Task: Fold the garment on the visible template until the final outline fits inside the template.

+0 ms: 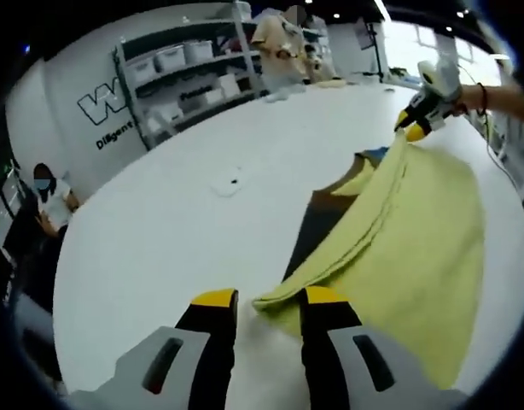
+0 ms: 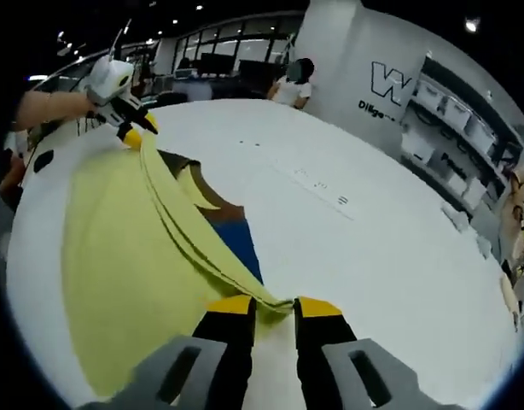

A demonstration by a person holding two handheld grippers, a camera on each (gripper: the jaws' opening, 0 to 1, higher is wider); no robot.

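Observation:
A pale yellow garment [image 1: 416, 231] lies partly on a dark template [image 1: 317, 222] with a blue patch [image 1: 377, 155], on the white table [image 1: 160, 222]. One folded edge is raised and stretched between both grippers. At the bottom of the left gripper view, my left gripper [image 1: 270, 299] is shut on the near corner. My right gripper [image 1: 414, 126], held by a hand, pinches the far corner. In the right gripper view, my right gripper [image 2: 275, 306] grips the garment [image 2: 117, 248] over the template [image 2: 232, 226]. The left gripper [image 2: 132, 130] holds the other end at top left.
A small white object [image 1: 228, 182] lies mid-table, beyond the garment. Shelves with bins [image 1: 185, 77] stand behind the table. A person [image 1: 49, 192] sits off the table's left side, and another person [image 2: 292, 81] is at the far edge. Small marks [image 2: 330, 192] dot the tabletop.

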